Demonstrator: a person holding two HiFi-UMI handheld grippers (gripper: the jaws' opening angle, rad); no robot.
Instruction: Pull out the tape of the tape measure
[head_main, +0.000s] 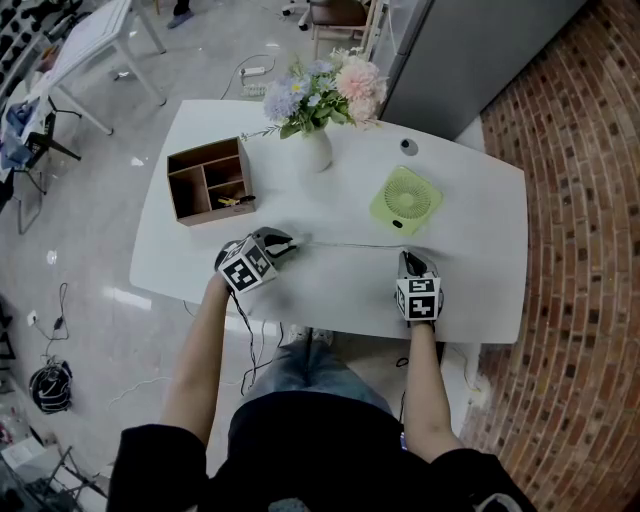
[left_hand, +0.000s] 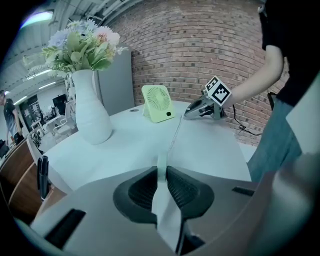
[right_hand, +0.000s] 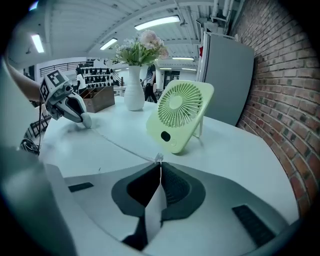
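Observation:
A thin white tape (head_main: 350, 244) is stretched just above the white table (head_main: 480, 290) between my two grippers. My left gripper (head_main: 287, 244) is shut on the small white tape measure case (right_hand: 86, 120); in the left gripper view (left_hand: 161, 169) the case (left_hand: 161, 186) sits pinched between the dark pads. From there the tape (left_hand: 175, 136) runs away to the right gripper (left_hand: 192, 113). My right gripper (head_main: 414, 261) is shut on the tape's end, and in its own view (right_hand: 159, 167) the end tab (right_hand: 158, 158) pokes out at the fingertips with the tape (right_hand: 120, 146) leading left.
A light green desk fan (head_main: 405, 198) stands just behind the tape near the right gripper. A white vase of flowers (head_main: 315, 150) and a wooden organizer (head_main: 208, 180) stand at the back left. A small round object (head_main: 408, 146) lies at the back. The table's front edge is close to both grippers.

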